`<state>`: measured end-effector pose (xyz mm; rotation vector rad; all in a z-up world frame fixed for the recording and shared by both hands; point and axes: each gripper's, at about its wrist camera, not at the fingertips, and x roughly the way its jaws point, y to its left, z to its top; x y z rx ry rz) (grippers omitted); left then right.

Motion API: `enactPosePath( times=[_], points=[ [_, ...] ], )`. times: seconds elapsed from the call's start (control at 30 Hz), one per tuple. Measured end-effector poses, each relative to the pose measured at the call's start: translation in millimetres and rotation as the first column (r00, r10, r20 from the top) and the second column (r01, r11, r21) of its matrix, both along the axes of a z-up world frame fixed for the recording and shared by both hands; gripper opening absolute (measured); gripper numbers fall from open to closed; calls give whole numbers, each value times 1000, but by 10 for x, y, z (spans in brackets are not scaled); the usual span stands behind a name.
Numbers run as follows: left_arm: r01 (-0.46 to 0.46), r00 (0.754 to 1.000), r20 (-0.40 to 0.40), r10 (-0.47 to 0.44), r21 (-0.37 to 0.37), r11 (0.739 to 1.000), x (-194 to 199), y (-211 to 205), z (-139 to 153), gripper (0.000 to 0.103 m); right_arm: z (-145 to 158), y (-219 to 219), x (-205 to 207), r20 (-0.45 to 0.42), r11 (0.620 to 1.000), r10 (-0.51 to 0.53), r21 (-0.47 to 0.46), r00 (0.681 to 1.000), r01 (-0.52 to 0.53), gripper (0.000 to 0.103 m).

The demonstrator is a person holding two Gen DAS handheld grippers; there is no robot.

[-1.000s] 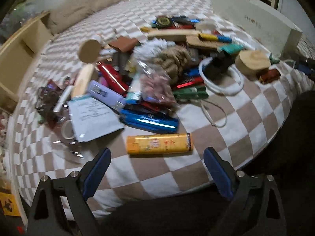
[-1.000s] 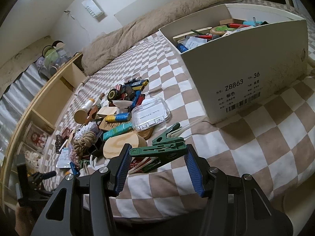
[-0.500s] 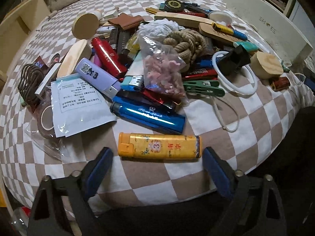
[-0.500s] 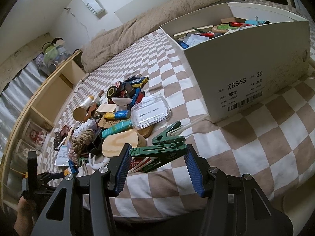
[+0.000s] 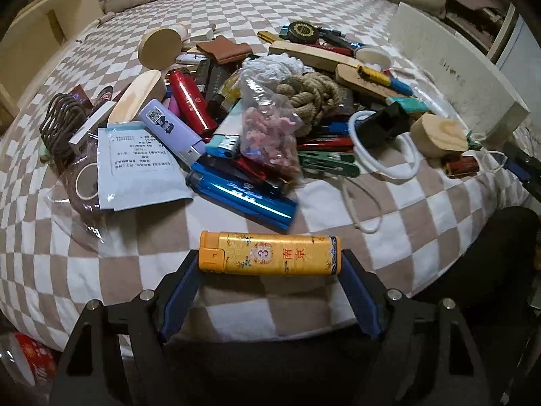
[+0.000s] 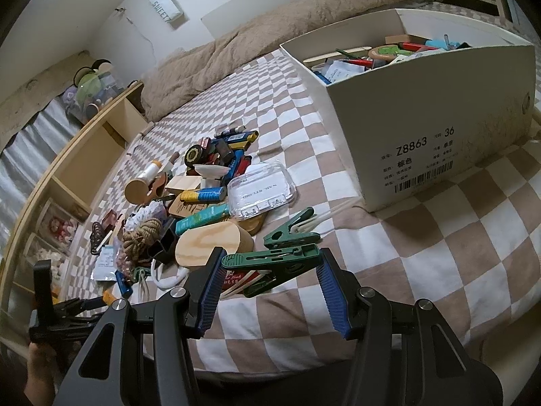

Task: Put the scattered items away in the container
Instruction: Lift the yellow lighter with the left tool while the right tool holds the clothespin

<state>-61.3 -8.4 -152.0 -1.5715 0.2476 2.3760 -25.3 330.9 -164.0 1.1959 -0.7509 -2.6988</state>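
Closing in on the yellow lighter [image 5: 268, 253], the left gripper [image 5: 270, 280] has its blue pads at either end, seemingly just touching; the lighter lies crosswise on the checkered bedspread [image 5: 422, 216] at six o'clock from the clutter pile [image 5: 257, 115]. The right gripper [image 6: 270, 280] is clamped on a green clothespin [image 6: 274, 260], lifted. The white shoebox [image 6: 439, 128], part-filled, stands at two o'clock from it.

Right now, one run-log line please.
left gripper: closing around yellow lighter | right gripper: holding green clothespin | shoebox: part-filled
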Motion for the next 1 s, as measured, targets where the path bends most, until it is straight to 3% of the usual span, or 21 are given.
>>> enactPosePath(
  times=[0.27,0.63,1.0],
  points=[
    [-13,995,-98,20,71,997,121,90,237,80,47,-90,27,-10,999,24,29,1000,-24,55],
    [49,977,-212,-13,165,985,170,374,688,80,180,-109,149,-26,999,39,19,999,-38,55],
    [139,955,-288,-72,219,966,183,802,1113,80,765,152,198,-126,992,60,115,990,-45,55]
  ],
)
